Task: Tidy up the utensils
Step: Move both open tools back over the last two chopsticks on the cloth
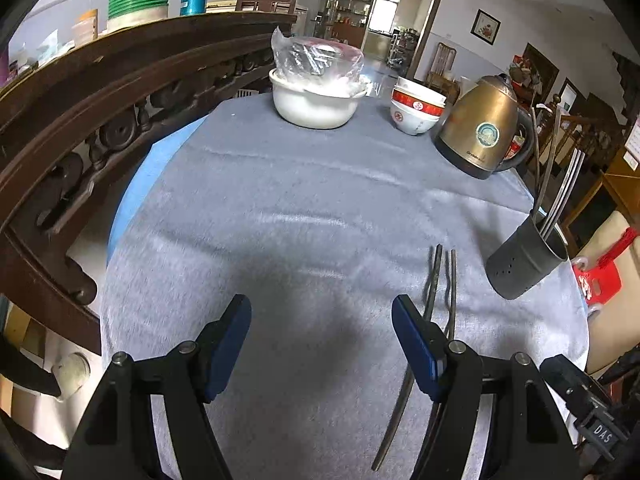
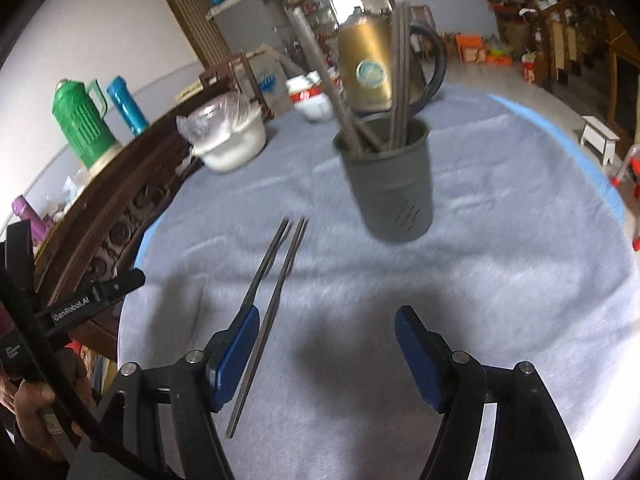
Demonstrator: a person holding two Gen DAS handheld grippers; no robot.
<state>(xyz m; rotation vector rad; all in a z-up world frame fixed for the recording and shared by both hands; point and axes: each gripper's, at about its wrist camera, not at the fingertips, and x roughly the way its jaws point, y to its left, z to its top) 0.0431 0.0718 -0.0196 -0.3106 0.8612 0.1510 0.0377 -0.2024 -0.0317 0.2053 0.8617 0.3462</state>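
Observation:
Two metal chopsticks (image 1: 434, 292) lie side by side on the grey tablecloth, partly under my left gripper's right finger; they also show in the right wrist view (image 2: 276, 280), beside my right gripper's left finger. A dark grey utensil cup (image 1: 528, 258) stands at the table's right edge and holds a fork and other metal utensils; it shows in the right wrist view (image 2: 390, 184) ahead of the gripper. My left gripper (image 1: 322, 340) is open and empty above the cloth. My right gripper (image 2: 326, 352) is open and empty.
At the far side stand a white pot (image 1: 316, 100) covered with a plastic bag, stacked red-and-white bowls (image 1: 416, 110) and a gold kettle (image 1: 480, 128). A carved wooden rail (image 1: 80, 120) runs along the left. The round table's edge (image 2: 592, 160) curves at right.

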